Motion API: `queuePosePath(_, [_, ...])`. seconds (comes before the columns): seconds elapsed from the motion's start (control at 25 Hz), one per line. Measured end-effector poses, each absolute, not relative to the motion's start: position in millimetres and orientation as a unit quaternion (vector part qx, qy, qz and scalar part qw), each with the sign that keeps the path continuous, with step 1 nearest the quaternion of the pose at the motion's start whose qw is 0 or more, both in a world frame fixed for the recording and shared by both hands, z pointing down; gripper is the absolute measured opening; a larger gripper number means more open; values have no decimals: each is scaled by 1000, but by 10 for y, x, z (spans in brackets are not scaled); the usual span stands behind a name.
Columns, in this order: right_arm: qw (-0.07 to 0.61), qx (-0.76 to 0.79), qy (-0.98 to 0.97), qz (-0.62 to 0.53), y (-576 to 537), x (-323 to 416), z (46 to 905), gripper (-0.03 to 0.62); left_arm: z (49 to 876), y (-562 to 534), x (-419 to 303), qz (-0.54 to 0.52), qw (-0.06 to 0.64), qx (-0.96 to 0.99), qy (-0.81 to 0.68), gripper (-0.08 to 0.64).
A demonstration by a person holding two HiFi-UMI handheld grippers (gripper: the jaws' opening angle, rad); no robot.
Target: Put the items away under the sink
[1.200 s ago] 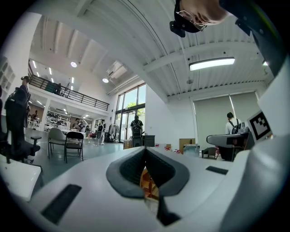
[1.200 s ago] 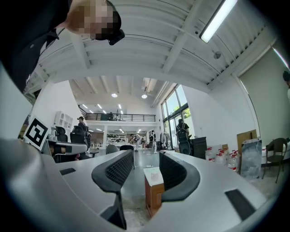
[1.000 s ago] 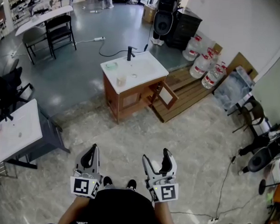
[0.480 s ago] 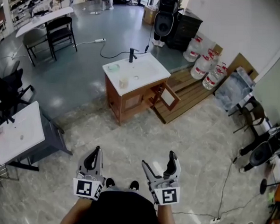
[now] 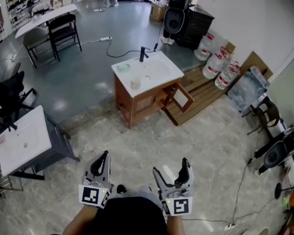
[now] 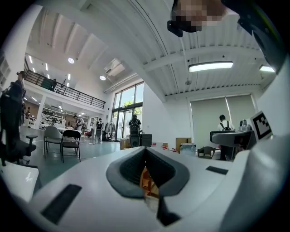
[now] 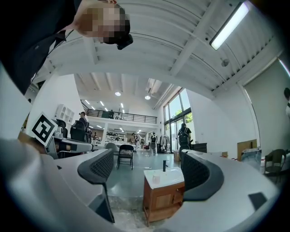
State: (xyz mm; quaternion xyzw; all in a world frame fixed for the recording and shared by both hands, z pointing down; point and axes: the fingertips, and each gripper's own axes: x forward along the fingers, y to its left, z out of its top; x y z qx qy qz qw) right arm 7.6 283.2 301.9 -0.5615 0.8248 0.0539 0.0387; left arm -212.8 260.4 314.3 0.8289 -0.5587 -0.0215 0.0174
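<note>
head view, looking steeply down: approach step, by the look of it, with nothing picked up yet. well ahead across the pale stone-patterned floor (image 5: 210, 143), a white-topped wooden sink cabinet (image 5: 138, 101). on top of it a black faucet (image 5: 142, 53), a pale cup (image 5: 135, 82) and a small green dish (image 5: 123, 67). cabinet door (image 5: 184, 98) swung open on the right side. near the bottom edge, left gripper (image 5: 103, 156) with tongs pressed together and empty. beside it, right gripper (image 5: 171, 166) with tongs spread wide, just been opening, nothing between them. likely next: closing the long gap to the cabinet, then reaching for the cup or the dish, probably with the open right gripper first. inside of the cabinet not visible from here.

left gripper view: left gripper (image 6: 146, 152) pads meeting at the tips, only a thin slit left below. through the slit, a far-off sliver of orange-brown wood, probably the sink cabinet (image 6: 146, 180). everything else of it hidden behind the tongs.

right gripper view: right gripper (image 7: 146, 156) tongs far apart, framing the sink cabinet (image 7: 163, 201) at a distance. cup (image 7: 155, 180) and faucet (image 7: 164, 166) just made out on top. green dish too small to pick out, open door hard to tell apart at this size. no telling whether more items wait elsewhere.
</note>
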Motion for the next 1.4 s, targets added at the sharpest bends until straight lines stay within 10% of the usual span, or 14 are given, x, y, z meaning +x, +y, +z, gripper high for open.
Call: queuePosePath(1.4, [38, -511, 859, 16, 163, 947, 3226, 456, 3323, 163, -1199, -5, 29, 802, -597, 5])
